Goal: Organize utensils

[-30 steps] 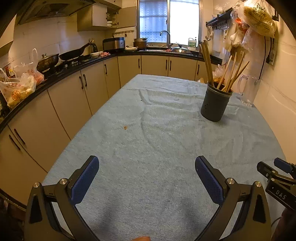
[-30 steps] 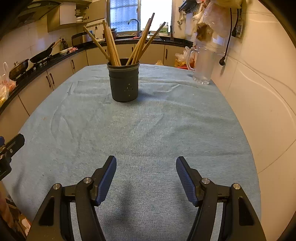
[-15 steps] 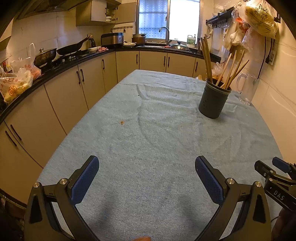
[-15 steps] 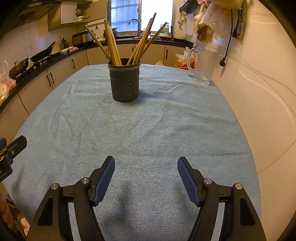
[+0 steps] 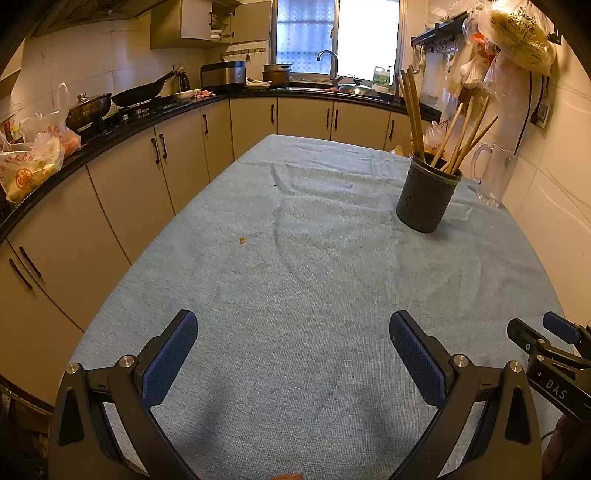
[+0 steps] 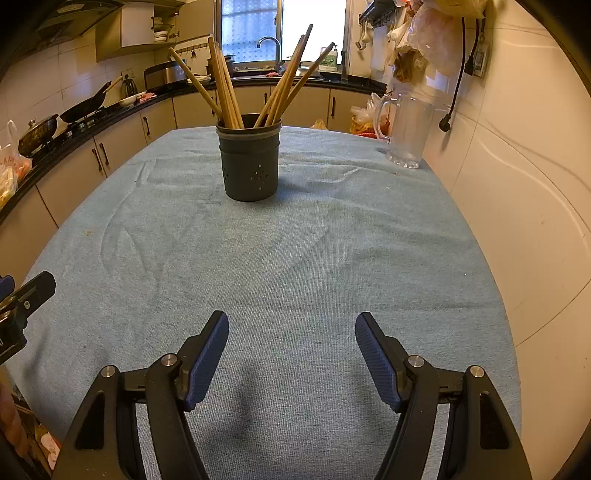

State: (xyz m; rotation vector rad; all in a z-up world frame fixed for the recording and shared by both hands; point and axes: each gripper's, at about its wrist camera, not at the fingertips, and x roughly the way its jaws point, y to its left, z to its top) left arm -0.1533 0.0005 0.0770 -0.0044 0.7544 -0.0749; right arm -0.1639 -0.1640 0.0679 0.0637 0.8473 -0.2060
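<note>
A dark grey utensil holder (image 6: 250, 162) stands upright on the blue cloth-covered table (image 6: 295, 266), with several wooden chopsticks (image 6: 225, 88) fanning out of it. It also shows in the left wrist view (image 5: 426, 195), far right of centre, with its chopsticks (image 5: 413, 110). My left gripper (image 5: 293, 325) is open and empty above the near end of the table. My right gripper (image 6: 291, 325) is open and empty, well short of the holder. Its tip shows at the right edge of the left wrist view (image 5: 546, 332).
A clear glass pitcher (image 6: 406, 129) stands at the far right by the tiled wall. A small crumb (image 5: 242, 240) lies on the cloth. Kitchen cabinets (image 5: 147, 177) and a counter with pans run along the left. Plastic bags (image 5: 517, 33) hang on the right wall.
Both grippers drew slightly closer to the table and tilted a little; the holder appears marginally nearer in the right wrist view. Both stay open and empty.
</note>
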